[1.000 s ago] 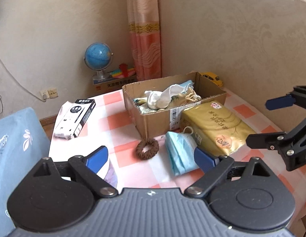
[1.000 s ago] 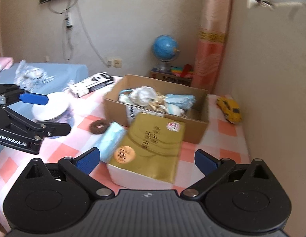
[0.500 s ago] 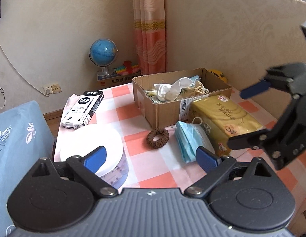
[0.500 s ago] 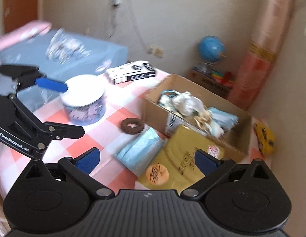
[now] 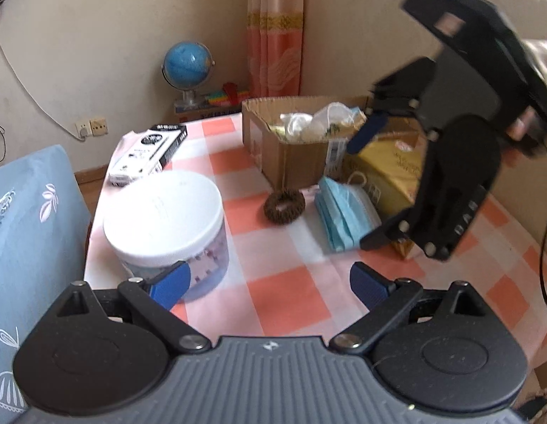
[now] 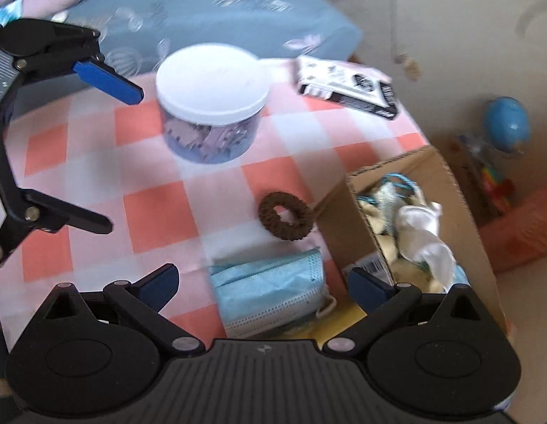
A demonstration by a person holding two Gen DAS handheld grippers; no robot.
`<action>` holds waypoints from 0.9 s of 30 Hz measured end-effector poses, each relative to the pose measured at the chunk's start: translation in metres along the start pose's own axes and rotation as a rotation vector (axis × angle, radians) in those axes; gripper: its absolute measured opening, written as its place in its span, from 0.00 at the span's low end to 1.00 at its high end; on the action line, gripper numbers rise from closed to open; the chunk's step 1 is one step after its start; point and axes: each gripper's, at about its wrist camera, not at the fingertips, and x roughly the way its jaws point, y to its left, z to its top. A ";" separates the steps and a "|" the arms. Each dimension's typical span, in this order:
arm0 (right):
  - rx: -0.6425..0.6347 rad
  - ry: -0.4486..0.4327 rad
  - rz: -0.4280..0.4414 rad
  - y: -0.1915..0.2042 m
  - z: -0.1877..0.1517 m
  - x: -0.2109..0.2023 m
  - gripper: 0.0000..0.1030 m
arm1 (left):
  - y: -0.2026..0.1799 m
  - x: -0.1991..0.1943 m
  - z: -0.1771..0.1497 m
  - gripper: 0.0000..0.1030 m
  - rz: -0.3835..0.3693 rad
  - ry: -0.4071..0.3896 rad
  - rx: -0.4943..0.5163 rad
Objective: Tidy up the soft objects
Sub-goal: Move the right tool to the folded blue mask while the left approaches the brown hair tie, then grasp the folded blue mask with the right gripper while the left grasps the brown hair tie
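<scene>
Our right gripper (image 6: 262,284) has swung from the tissue pack to above the blue mask stack (image 6: 269,293), so we judge that the next pick. Both tools are spread apart and empty, the left gripper (image 5: 268,284) too. We count one stack, one brown scrunchie (image 6: 285,221), one cardboard box (image 6: 361,219) just right.

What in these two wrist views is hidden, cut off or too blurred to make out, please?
- Gold tissue pack: left wrist view, the right gripper covers its far end; its print is unreadable.
- Cardboard box: right wrist view, its near end is hidden behind the gripper body; contents blur together.
- Mask stack: lower edge hidden likewise.
- Black-and-white box: label motion-blurred.
</scene>
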 end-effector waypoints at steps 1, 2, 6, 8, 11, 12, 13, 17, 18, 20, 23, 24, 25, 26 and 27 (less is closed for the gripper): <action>-0.020 0.017 0.015 -0.001 0.002 0.005 1.00 | -0.001 0.002 -0.001 0.94 -0.003 0.009 0.006; -0.035 0.030 0.030 -0.002 0.003 0.010 1.00 | -0.002 0.003 -0.002 0.94 -0.003 0.016 0.010; -0.077 0.074 0.087 -0.006 0.006 0.027 1.00 | -0.004 0.010 -0.006 0.94 -0.004 0.038 0.013; -0.097 0.094 0.102 -0.007 0.006 0.034 1.00 | -0.004 0.013 -0.007 0.94 -0.003 0.045 0.013; -0.103 0.117 0.119 -0.011 0.005 0.044 0.99 | -0.005 0.016 -0.007 0.94 0.000 0.056 0.016; -0.104 0.123 0.121 -0.012 0.004 0.046 0.98 | -0.006 0.018 -0.007 0.94 0.000 0.059 0.020; -0.102 0.130 0.128 -0.014 0.003 0.048 0.98 | -0.007 0.018 -0.007 0.94 -0.001 0.061 0.027; -0.088 0.135 0.158 -0.019 0.001 0.053 0.95 | -0.010 0.020 -0.007 0.94 -0.009 0.072 0.049; -0.086 0.133 0.163 -0.019 0.002 0.052 0.94 | -0.010 0.021 -0.007 0.94 -0.011 0.075 0.054; -0.080 0.130 0.167 -0.020 0.002 0.051 0.87 | -0.011 0.022 -0.007 0.94 -0.014 0.080 0.060; -0.051 0.122 0.181 -0.021 0.004 0.048 0.81 | -0.012 0.023 -0.008 0.94 -0.020 0.088 0.069; -0.050 0.120 0.176 -0.020 0.004 0.047 0.80 | -0.012 0.023 -0.008 0.94 -0.020 0.090 0.075; -0.054 0.116 0.170 -0.018 0.004 0.046 0.79 | -0.012 0.023 -0.009 0.94 -0.018 0.092 0.079; -0.059 0.111 0.165 -0.016 0.005 0.045 0.78 | -0.012 0.023 -0.009 0.94 -0.016 0.095 0.083; -0.061 0.105 0.165 -0.013 0.005 0.042 0.77 | -0.012 0.023 -0.009 0.94 -0.014 0.098 0.085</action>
